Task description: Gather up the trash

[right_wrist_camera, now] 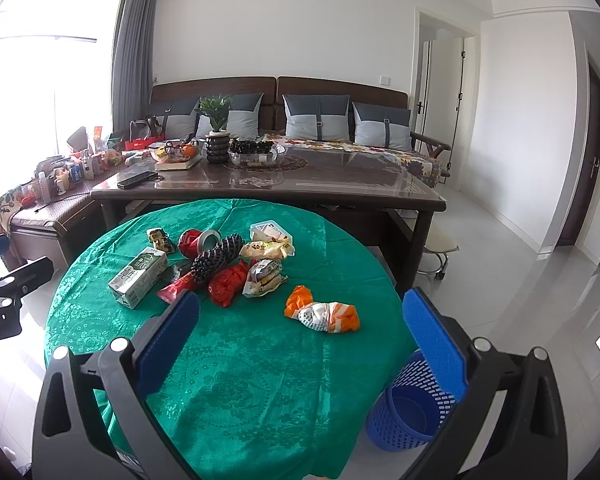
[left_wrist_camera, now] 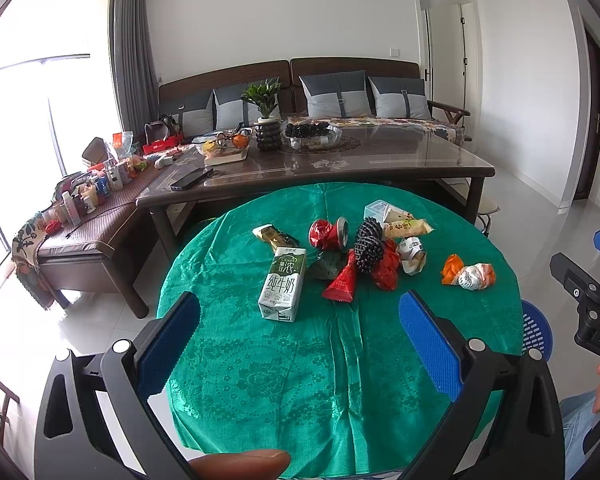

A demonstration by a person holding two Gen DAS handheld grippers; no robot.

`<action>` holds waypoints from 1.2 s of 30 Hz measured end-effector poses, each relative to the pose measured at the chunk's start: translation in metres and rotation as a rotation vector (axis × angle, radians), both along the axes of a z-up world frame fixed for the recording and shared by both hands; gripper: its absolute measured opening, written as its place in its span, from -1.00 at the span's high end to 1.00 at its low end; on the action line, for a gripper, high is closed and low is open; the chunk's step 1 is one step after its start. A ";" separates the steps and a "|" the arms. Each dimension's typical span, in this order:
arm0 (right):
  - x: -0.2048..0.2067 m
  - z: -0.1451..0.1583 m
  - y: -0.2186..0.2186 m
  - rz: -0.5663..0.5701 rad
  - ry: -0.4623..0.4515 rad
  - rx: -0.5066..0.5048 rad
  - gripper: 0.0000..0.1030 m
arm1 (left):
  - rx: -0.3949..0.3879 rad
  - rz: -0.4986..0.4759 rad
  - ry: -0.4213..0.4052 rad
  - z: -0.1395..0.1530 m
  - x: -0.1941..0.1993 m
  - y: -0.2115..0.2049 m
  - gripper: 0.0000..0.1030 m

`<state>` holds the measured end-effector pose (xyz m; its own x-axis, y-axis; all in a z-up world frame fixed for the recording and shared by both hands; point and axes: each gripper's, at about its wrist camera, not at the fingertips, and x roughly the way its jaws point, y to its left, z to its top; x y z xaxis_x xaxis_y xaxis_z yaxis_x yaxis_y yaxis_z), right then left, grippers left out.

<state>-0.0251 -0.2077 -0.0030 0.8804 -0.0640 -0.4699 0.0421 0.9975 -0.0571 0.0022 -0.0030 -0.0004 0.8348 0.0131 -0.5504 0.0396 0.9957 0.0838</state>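
living room, sofa (left_wrist_camera: 340, 96) behind | round table (left_wrist_camera: 284, 380), green cloth | trash pile (left_wrist_camera: 352, 252) mid-table, carton (left_wrist_camera: 281, 289) nearest | blue bin (right_wrist_camera: 408, 404) on floor, right | left gripper (left_wrist_camera: 300, 344) spread, empty | right gripper (right_wrist_camera: 300, 344) spread, empty

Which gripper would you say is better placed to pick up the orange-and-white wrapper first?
Right, probably. The orange-and-white wrapper lies just ahead of the open right gripper, and the blue basket stands on that side. The left gripper faces the milk carton.
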 end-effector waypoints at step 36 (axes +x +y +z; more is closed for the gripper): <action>-0.003 -0.007 -0.015 -0.005 0.003 -0.002 -0.91 | 0.004 0.000 0.000 0.000 0.000 -0.001 -0.92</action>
